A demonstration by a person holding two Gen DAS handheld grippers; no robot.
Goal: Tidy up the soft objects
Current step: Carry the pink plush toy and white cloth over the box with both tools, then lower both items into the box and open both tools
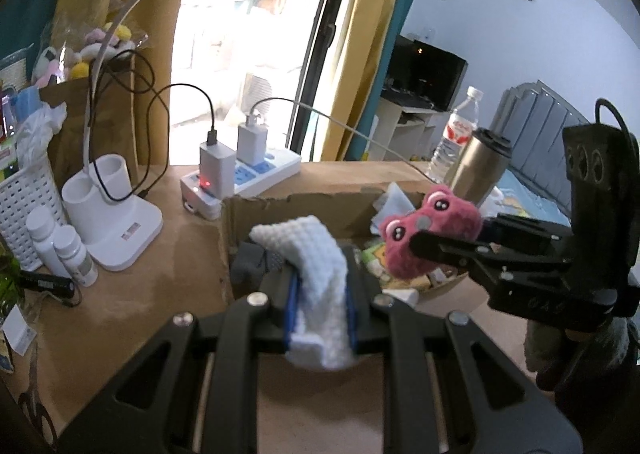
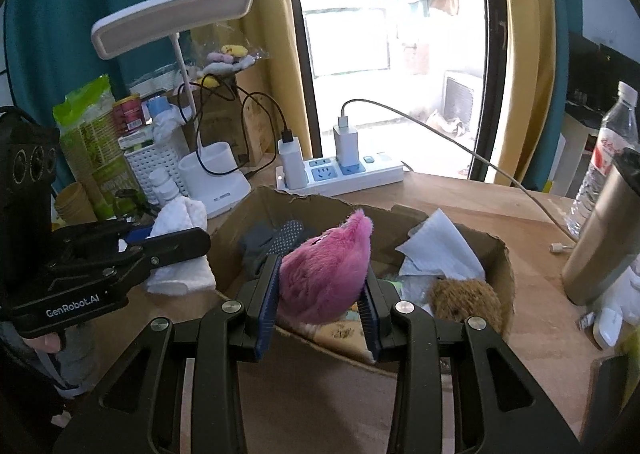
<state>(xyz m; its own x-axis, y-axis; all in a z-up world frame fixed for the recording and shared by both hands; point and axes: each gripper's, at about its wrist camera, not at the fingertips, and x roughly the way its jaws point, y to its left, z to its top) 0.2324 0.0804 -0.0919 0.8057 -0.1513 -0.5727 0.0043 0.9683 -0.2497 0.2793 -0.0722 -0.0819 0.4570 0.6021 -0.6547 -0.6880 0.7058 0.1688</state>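
My left gripper [image 1: 320,286] is shut on a white knitted cloth [image 1: 316,274] and holds it over the near left edge of an open cardboard box [image 1: 280,210]. It also shows in the right wrist view [image 2: 176,242], with the cloth [image 2: 180,246] beside the box [image 2: 496,250]. My right gripper [image 2: 320,286] is shut on a pink plush toy [image 2: 324,274] above the box. In the left wrist view the plush [image 1: 424,238] shows its face, held by the right gripper [image 1: 440,242]. Inside the box lie a grey dotted glove [image 2: 272,242], white paper [image 2: 440,246] and a brown plush [image 2: 468,298].
On the wooden table stand a white desk lamp [image 2: 208,178], a power strip [image 2: 344,174] with chargers and cables, a white basket [image 2: 156,166], small white bottles [image 1: 60,250], a steel tumbler [image 2: 604,238] and a water bottle [image 2: 612,146]. A window is behind.
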